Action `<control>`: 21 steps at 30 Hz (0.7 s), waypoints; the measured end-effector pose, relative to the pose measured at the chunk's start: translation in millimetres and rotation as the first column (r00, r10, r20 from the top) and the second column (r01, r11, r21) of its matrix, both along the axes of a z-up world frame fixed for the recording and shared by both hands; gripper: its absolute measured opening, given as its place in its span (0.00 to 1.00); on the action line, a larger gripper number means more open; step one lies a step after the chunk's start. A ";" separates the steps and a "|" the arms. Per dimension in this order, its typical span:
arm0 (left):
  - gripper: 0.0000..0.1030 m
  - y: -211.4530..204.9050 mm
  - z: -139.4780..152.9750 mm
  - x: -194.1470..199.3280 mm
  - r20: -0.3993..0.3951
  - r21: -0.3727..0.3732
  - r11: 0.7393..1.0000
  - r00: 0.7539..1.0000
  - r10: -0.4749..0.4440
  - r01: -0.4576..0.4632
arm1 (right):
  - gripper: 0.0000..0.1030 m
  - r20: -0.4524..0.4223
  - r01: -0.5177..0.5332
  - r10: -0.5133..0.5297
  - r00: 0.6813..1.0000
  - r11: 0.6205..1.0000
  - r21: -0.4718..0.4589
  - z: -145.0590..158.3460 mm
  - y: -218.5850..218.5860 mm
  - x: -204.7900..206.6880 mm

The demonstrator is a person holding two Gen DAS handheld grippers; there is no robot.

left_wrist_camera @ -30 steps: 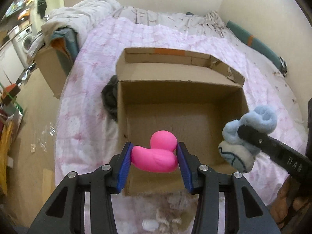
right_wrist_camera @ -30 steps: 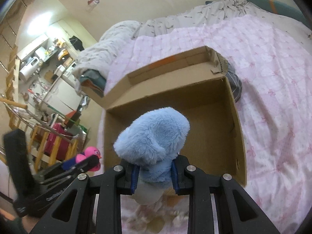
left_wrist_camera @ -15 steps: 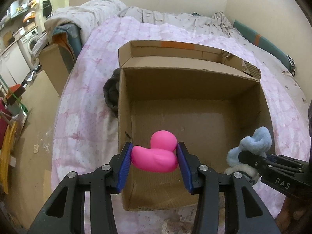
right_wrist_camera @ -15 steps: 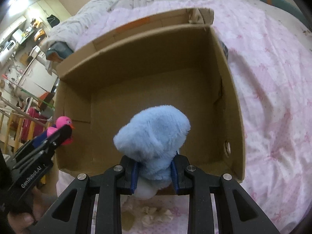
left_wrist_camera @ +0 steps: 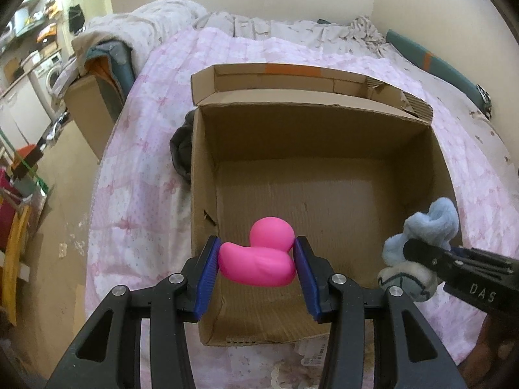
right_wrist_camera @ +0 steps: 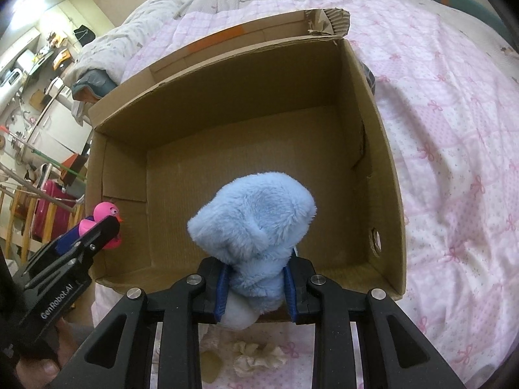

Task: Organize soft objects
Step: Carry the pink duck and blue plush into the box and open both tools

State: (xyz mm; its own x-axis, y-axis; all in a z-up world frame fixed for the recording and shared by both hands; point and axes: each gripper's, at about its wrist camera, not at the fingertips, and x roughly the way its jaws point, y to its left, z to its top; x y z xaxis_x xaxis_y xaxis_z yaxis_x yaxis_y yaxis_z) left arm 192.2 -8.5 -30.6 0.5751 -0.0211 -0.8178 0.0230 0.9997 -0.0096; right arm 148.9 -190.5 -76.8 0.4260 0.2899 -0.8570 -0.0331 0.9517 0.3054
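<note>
While my left gripper (left_wrist_camera: 257,264) clamps the pink duck (left_wrist_camera: 259,256) above the cardboard box (left_wrist_camera: 202,168), my right gripper (right_wrist_camera: 256,287) squeezes the blue plush toy (right_wrist_camera: 256,227). Both hang over box's near edge, w/ nothing inside it.

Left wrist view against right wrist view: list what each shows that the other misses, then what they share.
Left wrist only: the dark cloth bunched beside the box's left wall and the washing machine. Right wrist only: the duck's face, the round hole in the box's right wall, crumpled paper on the bedspread. Both: the empty cardboard box, pink duck in the left claw, blue plush toy in the right claw.
</note>
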 end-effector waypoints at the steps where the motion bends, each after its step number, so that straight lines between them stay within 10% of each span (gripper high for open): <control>1: 0.41 -1.1 -0.2 -0.3 0.000 0.005 1.000 1.000 -0.004 0.004 | 0.28 0.007 0.000 0.000 1.000 1.000 -0.002 0.9 -0.2 -0.6; 21: 0.42 -10.4 -2.0 -2.0 0.002 0.040 0.999 0.999 -0.035 0.035 | 0.38 0.017 0.001 -0.001 1.000 1.000 0.010 2.0 -4.5 -2.5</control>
